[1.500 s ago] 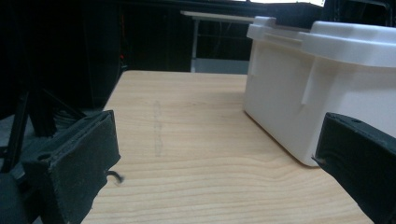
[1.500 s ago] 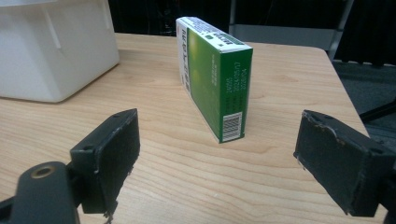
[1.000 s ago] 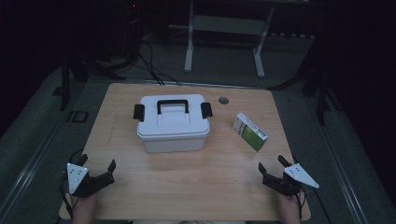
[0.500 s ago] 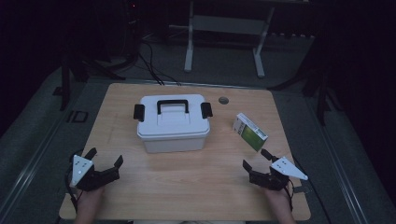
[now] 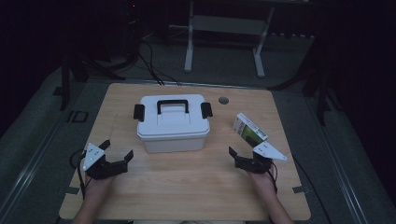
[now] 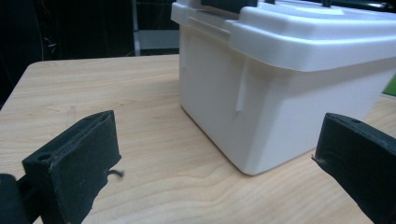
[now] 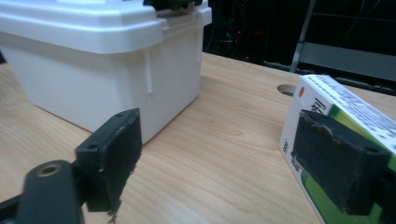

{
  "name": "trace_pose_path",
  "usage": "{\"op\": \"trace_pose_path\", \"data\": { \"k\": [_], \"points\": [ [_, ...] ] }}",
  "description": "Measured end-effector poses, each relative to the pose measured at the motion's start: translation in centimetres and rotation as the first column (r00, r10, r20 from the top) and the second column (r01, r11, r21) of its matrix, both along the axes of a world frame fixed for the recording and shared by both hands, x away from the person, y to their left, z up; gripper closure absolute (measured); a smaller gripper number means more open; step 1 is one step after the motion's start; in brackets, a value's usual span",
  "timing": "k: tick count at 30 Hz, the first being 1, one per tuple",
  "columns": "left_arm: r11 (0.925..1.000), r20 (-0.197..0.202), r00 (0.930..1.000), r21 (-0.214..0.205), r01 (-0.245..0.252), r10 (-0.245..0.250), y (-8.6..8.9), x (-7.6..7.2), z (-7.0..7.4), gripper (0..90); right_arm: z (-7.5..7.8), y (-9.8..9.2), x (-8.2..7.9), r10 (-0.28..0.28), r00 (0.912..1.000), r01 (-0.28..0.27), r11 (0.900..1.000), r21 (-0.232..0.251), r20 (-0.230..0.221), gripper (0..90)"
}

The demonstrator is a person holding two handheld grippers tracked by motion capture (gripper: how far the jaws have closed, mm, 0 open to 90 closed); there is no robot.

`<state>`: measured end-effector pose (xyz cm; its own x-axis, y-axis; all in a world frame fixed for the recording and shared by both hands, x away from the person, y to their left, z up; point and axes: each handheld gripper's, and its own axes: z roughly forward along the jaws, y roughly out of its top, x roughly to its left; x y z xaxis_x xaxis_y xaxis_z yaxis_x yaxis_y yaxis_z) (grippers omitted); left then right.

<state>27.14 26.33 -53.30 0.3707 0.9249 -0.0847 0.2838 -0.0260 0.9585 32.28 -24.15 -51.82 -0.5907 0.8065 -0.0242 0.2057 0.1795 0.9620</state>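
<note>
White storage box [image 5: 173, 123] sits mid-worktop [image 5: 187, 186], lid on. Green-and-white carton [image 5: 250, 130] lies just right of the box. Right claw [image 5: 243, 157] spread wide beside the carton; left claw [image 5: 114, 154] spread, near the box's front-left corner.

One white storage box [image 5: 173, 123] is counted at the table's centre, one green-and-white carton [image 5: 250, 129] at 3 o'clock of it, plus two grippers: left gripper [image 5: 116, 151], right gripper [image 5: 242, 154].
</note>
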Motion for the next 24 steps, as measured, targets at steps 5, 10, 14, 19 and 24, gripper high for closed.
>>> {"op": "trace_pose_path", "data": {
  "k": [5, 10, 14, 19, 24],
  "points": [
    [0.9997, -0.020, 0.9997, 0.017, 0.015, -0.015, 0.2, 1.5, -0.7, 3.8, -0.7, 1.1, 2.0, -0.004, 1.0000, 0.003, 0.9996, -0.027, -0.007, 21.6],
    [0.9985, -0.064, 0.9977, 0.049, 0.025, -0.022, 0.3, 3.0, -1.2, 15.3, -1.4, 1.9, 3.9, -0.021, 0.9993, 0.020, 0.9995, -0.025, -0.032, 29.5],
    [0.9972, -0.102, 0.9945, 0.067, 0.031, -0.024, 0.0, 4.4, -1.5, 24.4, -1.9, 2.9, 4.9, -0.004, 0.9987, 0.003, 0.9998, -0.022, -0.051, 43.7],
    [0.9979, -0.142, 0.9891, 0.045, 0.046, -0.039, -0.3, 6.0, -1.9, 43.6, -2.1, 4.4, 5.9, 0.011, 0.9970, -0.014, 0.9986, -0.050, -0.076, 68.1],
    [0.9991, -0.161, 0.9865, 0.024, 0.034, -0.030, -0.6, 7.0, -2.3, 64.9, -2.5, 5.8, 6.8, 0.023, 0.9954, -0.031, 0.9956, -0.088, -0.093, 89.4]
  ]
}}
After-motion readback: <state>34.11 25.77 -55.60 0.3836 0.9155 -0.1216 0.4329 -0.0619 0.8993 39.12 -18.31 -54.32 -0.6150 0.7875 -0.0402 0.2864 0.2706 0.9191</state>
